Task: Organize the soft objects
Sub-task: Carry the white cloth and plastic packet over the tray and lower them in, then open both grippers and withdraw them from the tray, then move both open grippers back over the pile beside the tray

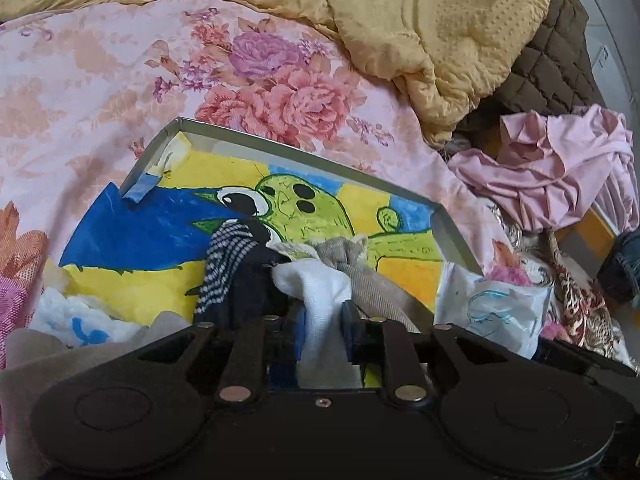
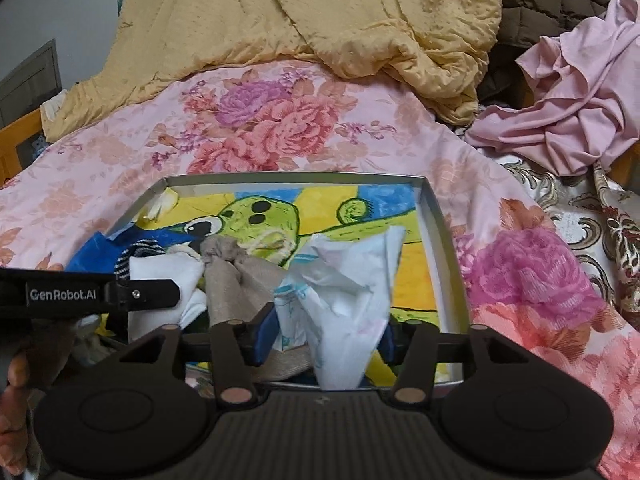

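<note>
A shallow grey-rimmed box (image 1: 304,156) (image 2: 436,216) lined with a blue, yellow and green painting lies on the floral bedspread. In it are a navy-and-white striped sock (image 1: 228,256), a beige cloth (image 1: 352,264) (image 2: 236,276) and a white cloth (image 1: 316,300) (image 2: 160,276). My left gripper (image 1: 322,312) is over the box's near edge, its pads touching the white cloth on both sides. My right gripper (image 2: 328,320) stands open around a crumpled white cloth with blue print (image 2: 352,280) (image 1: 492,312), which sits loosely between the fingers inside the box. The left gripper's finger (image 2: 152,294) shows at the left of the right wrist view.
A yellow quilt (image 1: 420,20) (image 2: 340,12) is heaped at the back of the floral bedspread (image 1: 100,80) (image 2: 280,120). A brown quilted blanket (image 1: 548,64) and a crumpled pink garment (image 1: 560,168) (image 2: 580,100) lie at the right. A person's hand (image 2: 12,400) holds the left gripper.
</note>
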### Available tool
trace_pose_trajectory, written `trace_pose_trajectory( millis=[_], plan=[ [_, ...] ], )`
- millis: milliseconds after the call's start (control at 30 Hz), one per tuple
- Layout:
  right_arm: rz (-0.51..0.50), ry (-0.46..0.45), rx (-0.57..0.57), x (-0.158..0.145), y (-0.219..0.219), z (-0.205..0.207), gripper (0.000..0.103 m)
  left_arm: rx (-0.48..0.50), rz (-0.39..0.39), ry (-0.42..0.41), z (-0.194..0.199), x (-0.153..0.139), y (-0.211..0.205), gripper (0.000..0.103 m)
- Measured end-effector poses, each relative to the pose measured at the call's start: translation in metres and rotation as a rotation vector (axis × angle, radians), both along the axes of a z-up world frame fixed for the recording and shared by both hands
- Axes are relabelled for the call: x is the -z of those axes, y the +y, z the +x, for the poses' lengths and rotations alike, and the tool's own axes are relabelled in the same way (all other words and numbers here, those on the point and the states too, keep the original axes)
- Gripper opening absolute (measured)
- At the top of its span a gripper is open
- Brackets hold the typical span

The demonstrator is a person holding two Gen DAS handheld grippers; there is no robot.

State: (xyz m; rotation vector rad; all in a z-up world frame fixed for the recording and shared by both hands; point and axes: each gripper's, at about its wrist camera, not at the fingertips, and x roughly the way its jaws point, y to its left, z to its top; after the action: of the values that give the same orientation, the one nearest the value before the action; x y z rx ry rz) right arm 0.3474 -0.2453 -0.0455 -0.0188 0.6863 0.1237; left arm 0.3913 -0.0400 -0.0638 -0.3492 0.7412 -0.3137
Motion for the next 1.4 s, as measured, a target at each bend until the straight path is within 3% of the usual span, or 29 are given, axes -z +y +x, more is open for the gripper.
trace_pose_trajectory(
  millis=[200,333,567,667,867,1133,1400],
  plan=[
    [0.013,-0.006,0.049,-0.002,-0.015,-0.001,0.077,0.026,0.031,-0.01,-0.003,0.0,-0.007,0.035],
    [0.023,-0.013,0.071,-0.007,-0.022,-0.003,0.084,0.032,0.038,-0.018,-0.004,-0.001,-0.008,0.044],
    [0.027,-0.038,0.109,-0.018,-0.031,-0.014,0.092,0.002,0.075,-0.064,-0.016,-0.009,-0.016,0.074],
    [0.033,-0.05,0.128,-0.025,-0.036,-0.022,0.096,0.003,0.106,-0.088,-0.025,-0.015,-0.02,0.08],
    [0.013,-0.112,0.157,-0.046,-0.046,-0.049,0.102,-0.013,0.126,-0.112,-0.05,-0.03,-0.018,0.087],
    [-0.027,-0.176,0.123,-0.066,-0.047,-0.088,0.103,-0.022,0.152,-0.152,-0.089,-0.047,-0.012,0.094],
    [-0.025,-0.207,0.104,-0.08,-0.041,-0.129,0.103,-0.065,0.202,-0.255,-0.138,-0.073,-0.01,0.102]
  ],
)
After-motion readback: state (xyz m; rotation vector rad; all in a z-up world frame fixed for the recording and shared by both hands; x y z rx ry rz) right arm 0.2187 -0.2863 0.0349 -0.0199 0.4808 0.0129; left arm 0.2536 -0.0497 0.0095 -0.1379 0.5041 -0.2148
